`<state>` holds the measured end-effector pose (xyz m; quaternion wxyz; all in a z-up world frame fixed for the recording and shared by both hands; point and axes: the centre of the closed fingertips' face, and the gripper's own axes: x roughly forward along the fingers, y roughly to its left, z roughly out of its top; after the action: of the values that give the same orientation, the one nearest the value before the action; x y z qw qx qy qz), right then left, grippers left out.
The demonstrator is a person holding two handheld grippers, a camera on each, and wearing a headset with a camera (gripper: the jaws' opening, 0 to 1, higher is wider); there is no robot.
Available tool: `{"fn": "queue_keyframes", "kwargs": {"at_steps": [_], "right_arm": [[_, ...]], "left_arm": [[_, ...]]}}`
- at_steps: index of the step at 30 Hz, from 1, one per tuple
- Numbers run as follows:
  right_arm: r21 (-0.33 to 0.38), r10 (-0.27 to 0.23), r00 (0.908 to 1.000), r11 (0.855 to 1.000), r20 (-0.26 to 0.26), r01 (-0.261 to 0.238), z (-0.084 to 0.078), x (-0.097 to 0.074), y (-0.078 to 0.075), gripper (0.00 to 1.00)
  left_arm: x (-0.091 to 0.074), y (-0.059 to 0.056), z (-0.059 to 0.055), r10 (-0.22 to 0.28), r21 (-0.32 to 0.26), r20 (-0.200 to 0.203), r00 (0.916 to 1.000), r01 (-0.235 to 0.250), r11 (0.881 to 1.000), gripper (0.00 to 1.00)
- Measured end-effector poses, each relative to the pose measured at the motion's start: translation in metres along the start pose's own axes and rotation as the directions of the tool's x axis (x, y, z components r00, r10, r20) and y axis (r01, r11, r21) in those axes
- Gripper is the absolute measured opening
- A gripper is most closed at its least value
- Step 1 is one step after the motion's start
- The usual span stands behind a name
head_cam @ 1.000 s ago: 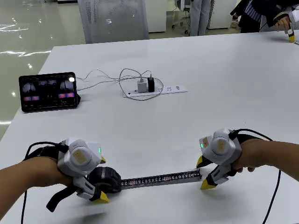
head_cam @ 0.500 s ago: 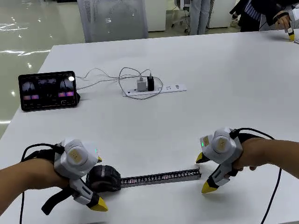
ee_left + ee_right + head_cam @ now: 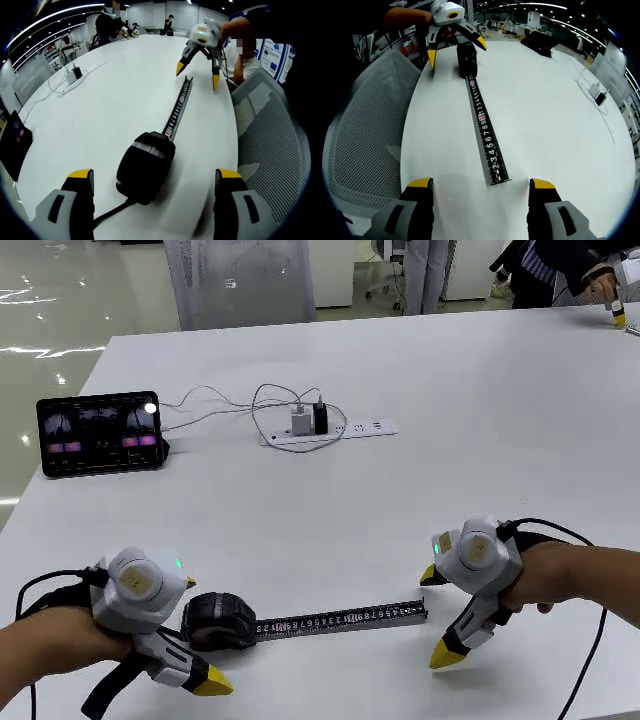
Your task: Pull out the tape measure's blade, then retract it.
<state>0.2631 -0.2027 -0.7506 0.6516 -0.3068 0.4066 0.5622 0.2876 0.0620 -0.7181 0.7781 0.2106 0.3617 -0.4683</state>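
A black tape measure case (image 3: 218, 620) lies on the white table (image 3: 420, 400), its blade (image 3: 340, 620) drawn out flat to the right. My left gripper (image 3: 200, 633) is open just left of the case. In the left gripper view the case (image 3: 146, 166) sits between the spread jaws with a gap on each side. My right gripper (image 3: 436, 615) is open at the blade's tip, not touching it. In the right gripper view the blade's end (image 3: 499, 179) rests just ahead of my right gripper (image 3: 480, 183), and the case (image 3: 467, 59) is far off by the left gripper (image 3: 456, 50).
A tablet (image 3: 100, 435) stands at the left. Behind the middle lie a power strip (image 3: 335, 430) with chargers and loose cables. A mesh chair (image 3: 240, 280) is past the far edge. People (image 3: 570, 270) work at the far right corner.
The left gripper has drawn back to the left, off the case, and opened wider. The right gripper has opened and eased away from the blade's tip. The blade stays extended.
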Motion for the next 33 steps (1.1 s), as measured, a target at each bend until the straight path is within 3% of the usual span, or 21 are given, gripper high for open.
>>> {"fn": "queue_keyframes", "kwargs": {"at_steps": [3,7,13,18,21,23,25,27,29,30,33], "right_arm": [[0.026,-0.016,0.9991,1.0,0.038,0.015,0.003,-0.001,0.002,0.81],[0.071,-0.057,0.9956,0.996,0.075,0.052,0.004,-0.005,-0.001,0.89],[0.196,-0.133,0.9822,0.975,0.132,0.106,0.004,-0.013,-0.009,0.99],[0.216,-0.171,0.973,0.967,0.154,0.136,0.003,-0.018,-0.011,0.99],[0.244,-0.196,0.9668,0.958,0.164,0.153,-0.001,-0.02,-0.013,0.99],[0.27,-0.227,0.9576,0.947,0.178,0.175,-0.001,-0.024,-0.015,0.99],[0.29,-0.253,0.946,0.938,0.203,0.189,0.001,-0.028,-0.016,0.99],[0.303,-0.273,0.9361,0.932,0.221,0.2,0.001,-0.032,-0.017,0.99],[0.342,-0.291,0.9259,0.918,0.241,0.199,0.002,-0.035,-0.017,0.99],[0.35,-0.296,0.9236,0.915,0.243,0.202,0.0,-0.037,-0.016,0.99],[0.362,-0.325,0.9081,0.906,0.264,0.219,-0.001,-0.044,-0.015,0.99]], "left_arm": [[-0.006,0.0,0.0,0.011,-0.067,0.046,0.9989,-0.008,0.998,0.99],[-0.011,0.004,-0.006,0.035,-0.099,0.064,0.9974,-0.028,0.995,0.99],[-0.019,0.009,-0.009,0.078,-0.152,0.101,0.9918,-0.062,0.986,0.99],[-0.024,0.014,-0.011,0.124,-0.206,0.123,0.9846,-0.097,0.974,0.99],[-0.03,0.015,-0.007,0.145,-0.246,0.172,0.9743,-0.1,0.964,0.99],[-0.038,0.022,0.002,0.204,-0.258,0.24,0.9491,-0.14,0.956,0.99],[-0.044,0.026,-0.003,0.239,-0.283,0.233,0.9427,-0.17,0.944,0.99],[-0.049,0.031,-0.007,0.278,-0.291,0.239,0.9304,-0.205,0.934,0.99],[-0.051,0.03,-0.011,0.279,-0.315,0.242,0.9294,-0.197,0.928,0.99],[-0.053,0.027,-0.01,0.289,-0.35,0.258,0.9219,-0.189,0.918,0.99],[-0.058,0.026,-0.015,0.322,-0.353,0.251,0.9129,-0.223,0.909,0.99]]}}
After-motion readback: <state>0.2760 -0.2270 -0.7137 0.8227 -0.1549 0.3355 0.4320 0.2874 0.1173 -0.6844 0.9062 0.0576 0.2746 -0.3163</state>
